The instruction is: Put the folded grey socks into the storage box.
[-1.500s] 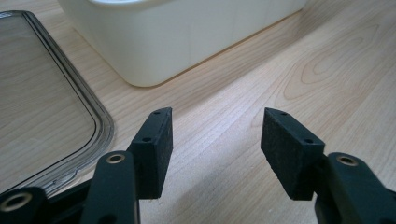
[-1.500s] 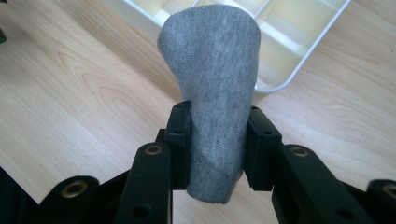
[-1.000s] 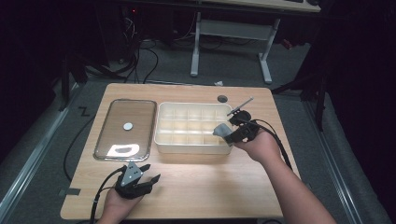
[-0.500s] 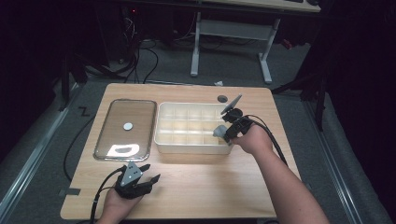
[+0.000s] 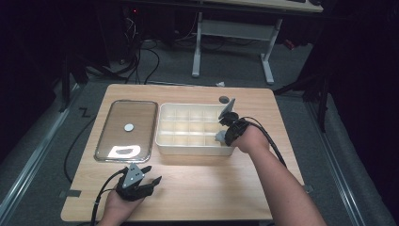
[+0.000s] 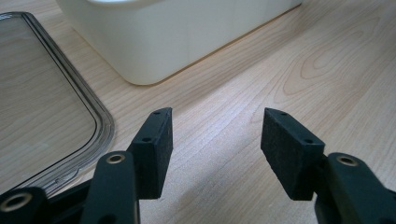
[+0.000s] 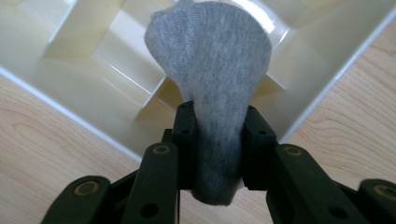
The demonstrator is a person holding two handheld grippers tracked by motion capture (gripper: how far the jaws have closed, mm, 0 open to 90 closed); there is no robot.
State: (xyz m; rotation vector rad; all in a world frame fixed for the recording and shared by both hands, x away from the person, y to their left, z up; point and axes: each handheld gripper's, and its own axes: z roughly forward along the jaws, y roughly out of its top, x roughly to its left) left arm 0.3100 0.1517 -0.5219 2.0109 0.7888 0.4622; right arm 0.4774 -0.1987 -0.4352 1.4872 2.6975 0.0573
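Observation:
My right gripper (image 7: 218, 114) is shut on a grey fabric piece (image 7: 210, 60), pinched between both pads; its jaws have just been closing on it. The fabric hangs over the front right corner of a cream box with dividers (image 7: 70, 84). In the high view the right gripper (image 5: 221, 134) sits at that corner of the box (image 5: 188, 147), the grey fabric (image 5: 219, 137) just at the rim. My left gripper (image 5: 153, 175) rests near the table's front edge, open, nothing between its jaws (image 6: 215, 135). The box's rounded corner (image 6: 154, 42) lies ahead of it.
A clear lid (image 5: 126, 129) with a white round knob lies flat left of the box; its rim (image 6: 100, 116) runs close to my left gripper. A dark round hole (image 5: 224, 100) is in the table behind the box. Cables trail from both grippers.
My right hand has come down and a little nearer, bringing the grey fabric lower at the box's front right corner. The left hand has kept still.

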